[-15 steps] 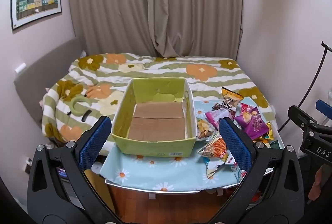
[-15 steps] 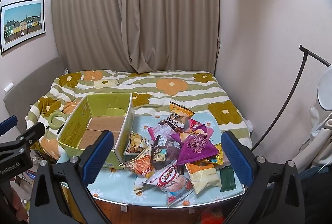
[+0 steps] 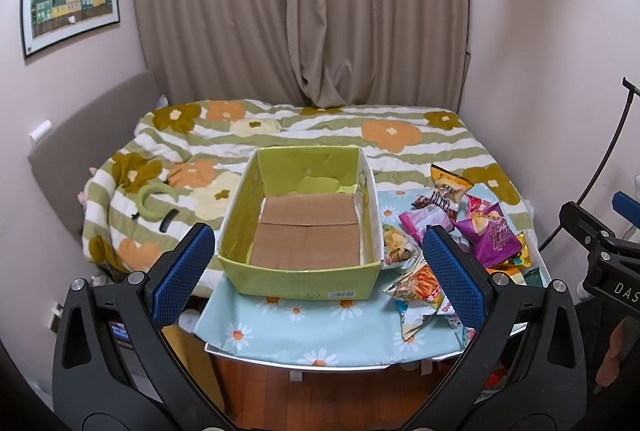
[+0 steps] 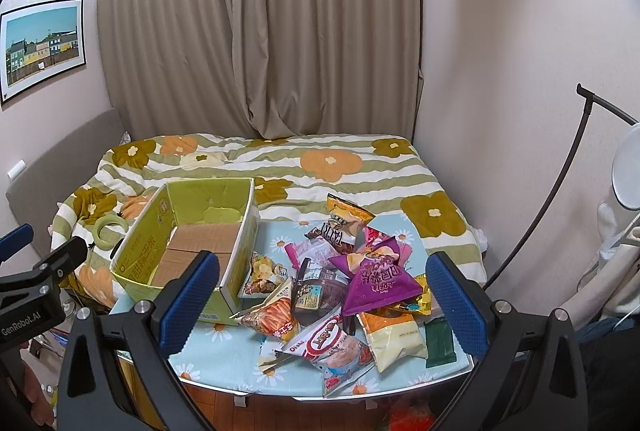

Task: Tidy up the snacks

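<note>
Both jaws wide, nothing between them: left gripper (image 3: 318, 263) and right gripper (image 4: 323, 289) each show blue ribbed pads spread to the frame edges, both tilted down at the counter (image 3: 280, 335), a small surface under a light-blue daisy-print cloth. Against half a second ago: no visible change. Same framing in both wrist views, same pad spacing, no packet displaced. Read that as a hover at the start of the job, not mid-pick. Biggest thing behind is the bed (image 3: 320, 135) with the green-striped flower quilt, not part of the task. Next, the open yellow-green cardboard box (image 3: 300, 223) on the counter's left half, brown flaps bare on its floor, so no snack is in it yet. Right of it, touching its right wall at the near end, the loose pile of snack packets (image 4: 340, 283), all on the cloth. Top of the pile: purple triangular foil bag (image 4: 376, 281), lying over its neighbours. Front: red-and-white flat shrimp-cracker packet (image 4: 336, 349) near the counter's front edge, pale yellow pillow pack (image 4: 394, 335) beside it, small dark green bar (image 4: 439, 343) at the right edge. Judgement: whole task still ahead; right gripper sits nearer the pile, and the purple bag is the unobstructed first pick.
</note>
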Action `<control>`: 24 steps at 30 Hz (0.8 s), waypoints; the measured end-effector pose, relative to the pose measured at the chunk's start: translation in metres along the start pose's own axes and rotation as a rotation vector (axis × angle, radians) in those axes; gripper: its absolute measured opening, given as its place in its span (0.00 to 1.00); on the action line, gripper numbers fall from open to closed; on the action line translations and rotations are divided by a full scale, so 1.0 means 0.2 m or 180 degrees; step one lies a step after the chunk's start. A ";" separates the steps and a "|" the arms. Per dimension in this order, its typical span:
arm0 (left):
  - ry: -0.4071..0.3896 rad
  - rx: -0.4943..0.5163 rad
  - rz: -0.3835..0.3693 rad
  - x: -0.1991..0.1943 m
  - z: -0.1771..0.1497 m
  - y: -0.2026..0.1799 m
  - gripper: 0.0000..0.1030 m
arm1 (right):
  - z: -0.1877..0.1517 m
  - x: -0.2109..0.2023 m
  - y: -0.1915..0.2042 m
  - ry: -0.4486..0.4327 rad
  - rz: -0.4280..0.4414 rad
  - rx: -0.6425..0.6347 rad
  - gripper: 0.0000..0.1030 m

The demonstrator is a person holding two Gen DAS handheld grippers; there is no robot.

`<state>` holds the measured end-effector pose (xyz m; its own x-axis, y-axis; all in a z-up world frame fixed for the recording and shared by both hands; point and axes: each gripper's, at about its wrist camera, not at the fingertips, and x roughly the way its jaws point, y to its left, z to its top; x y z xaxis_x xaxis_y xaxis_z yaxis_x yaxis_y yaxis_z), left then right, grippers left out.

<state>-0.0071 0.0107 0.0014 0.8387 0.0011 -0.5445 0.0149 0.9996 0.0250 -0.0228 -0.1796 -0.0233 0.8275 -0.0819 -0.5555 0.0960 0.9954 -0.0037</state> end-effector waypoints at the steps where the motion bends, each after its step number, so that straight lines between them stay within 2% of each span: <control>1: -0.0001 -0.0002 0.0001 -0.01 0.00 0.01 1.00 | 0.00 0.00 0.00 0.0003 -0.0003 -0.0003 1.00; 24: 0.0036 -0.0026 -0.0008 0.01 0.00 -0.01 1.00 | 0.00 0.00 0.02 0.0011 -0.0007 -0.0004 1.00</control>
<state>-0.0058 0.0080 0.0007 0.8326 -0.0010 -0.5539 0.0124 0.9998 0.0169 -0.0225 -0.1748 -0.0227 0.8254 -0.0837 -0.5584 0.0971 0.9953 -0.0058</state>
